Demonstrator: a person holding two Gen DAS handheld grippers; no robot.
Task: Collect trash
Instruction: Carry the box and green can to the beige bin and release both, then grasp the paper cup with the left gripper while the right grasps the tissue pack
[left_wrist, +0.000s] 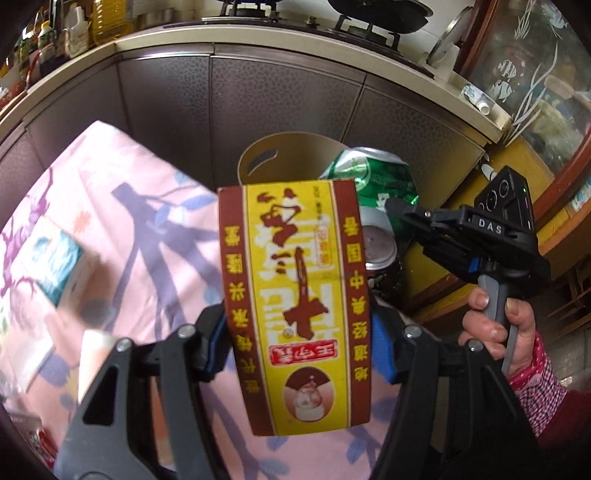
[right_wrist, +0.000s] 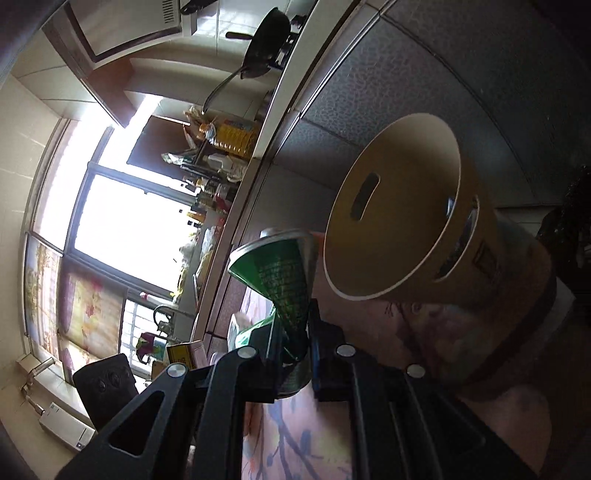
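My left gripper (left_wrist: 299, 347) is shut on a yellow and dark red carton (left_wrist: 295, 302), held upright between its blue pads (left_wrist: 218, 343) above a pink flowered cloth (left_wrist: 110, 221). A hand (left_wrist: 495, 325) carries my right gripper (left_wrist: 399, 210), which is shut on a crushed green can (left_wrist: 373, 177). Behind both stands a tan paper bucket (left_wrist: 280, 155) with handle slots. In the right wrist view the green can (right_wrist: 284, 280) sticks out of the right gripper (right_wrist: 295, 354), its top close to the rim of the tan bucket (right_wrist: 406, 166), whose mouth faces the camera.
Dark cabinet doors (left_wrist: 277, 103) run behind the bucket under a counter with a stove and wok (left_wrist: 380, 14). A teal and white box (left_wrist: 55, 262) lies on the cloth at left. A silver-topped dark can (left_wrist: 380, 254) sits beside the carton. A glass-fronted cabinet (left_wrist: 535, 74) stands at right.
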